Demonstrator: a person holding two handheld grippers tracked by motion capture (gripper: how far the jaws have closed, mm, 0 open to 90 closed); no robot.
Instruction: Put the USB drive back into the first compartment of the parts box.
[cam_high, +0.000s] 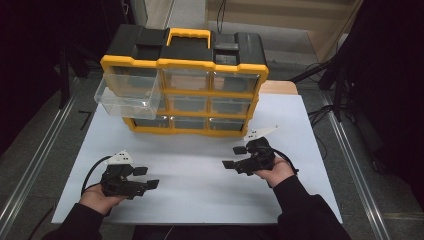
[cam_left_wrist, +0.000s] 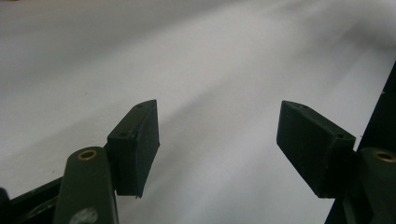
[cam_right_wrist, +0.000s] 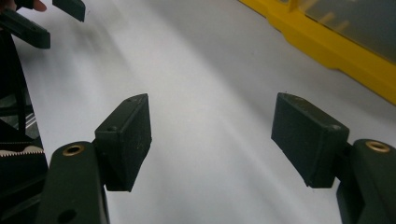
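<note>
Black sleeves and two hands enter from the lower edge of the high view, each hand holding a black two-jaw gripper over the white rectangular table top. At lower left, the left gripper points toward the table's middle with its jaws spread apart and nothing between them; in the left gripper view the same jaws stand wide apart over bare white surface, the left gripper clearly released. At right, the right gripper points leftward, near the front right corner of the yellow-and-black plastic organiser cabinet but apart from it; its jaws are likewise spread and empty. The right gripper view shows the right gripper with jaws well separated above the table, a yellow base edge of the cabinet crossing the upper right, and the other gripper's jaws at upper left.

The cabinet stands upright toward the far side of the table, a yellow carrying handle on top and three rows of clear drawers in front. One clear plastic drawer, at the upper left, is pulled out and projects forward of the cabinet face. Both grippers lie well apart from that drawer.
</note>
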